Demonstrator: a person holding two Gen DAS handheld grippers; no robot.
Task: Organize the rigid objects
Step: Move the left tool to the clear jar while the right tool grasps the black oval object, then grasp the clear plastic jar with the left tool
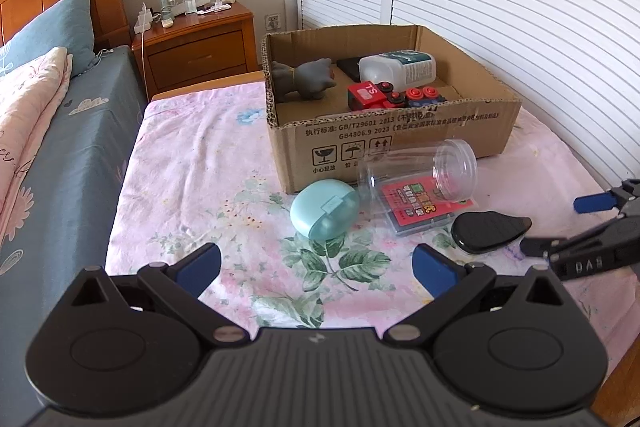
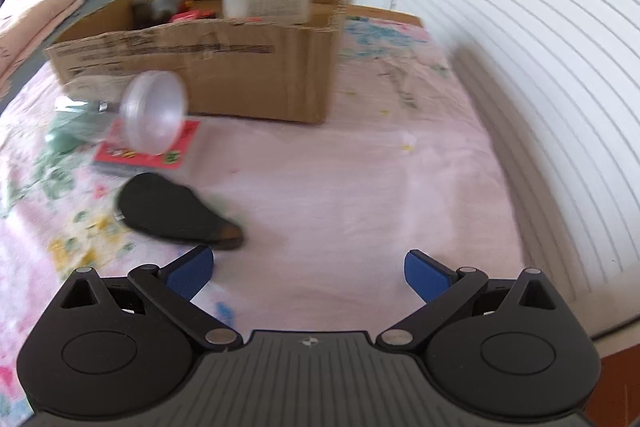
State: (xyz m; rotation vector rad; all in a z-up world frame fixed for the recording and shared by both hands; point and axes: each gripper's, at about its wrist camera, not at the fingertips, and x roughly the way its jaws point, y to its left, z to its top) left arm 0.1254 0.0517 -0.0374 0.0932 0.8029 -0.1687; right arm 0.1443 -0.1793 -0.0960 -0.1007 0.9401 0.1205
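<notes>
Evidently the cardboard box (image 1: 400, 131) on the bed (image 1: 200, 163) serves as the collecting bin, already holding toys and a bottle. Outside it lie the mint case (image 1: 323, 209), clear jar (image 1: 416, 179), card pack (image 1: 424, 207) and black paddle-shaped piece (image 1: 488, 230). Left hand-held gripper (image 1: 316, 269) and right hand-held gripper (image 2: 308, 273) hover spread wide, holding nothing, probably ready to pick.

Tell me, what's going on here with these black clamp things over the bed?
A person is tidying loose items into a cardboard box on the bed, using a handheld gripper in each hand. At this moment neither holds anything: the left gripper and the right gripper both hover with jaws spread open. The box already holds a grey toy, a white bottle and a red toy train. A mint case, a clear jar, a red card box and a black pouch lie outside on the sheet.
</notes>
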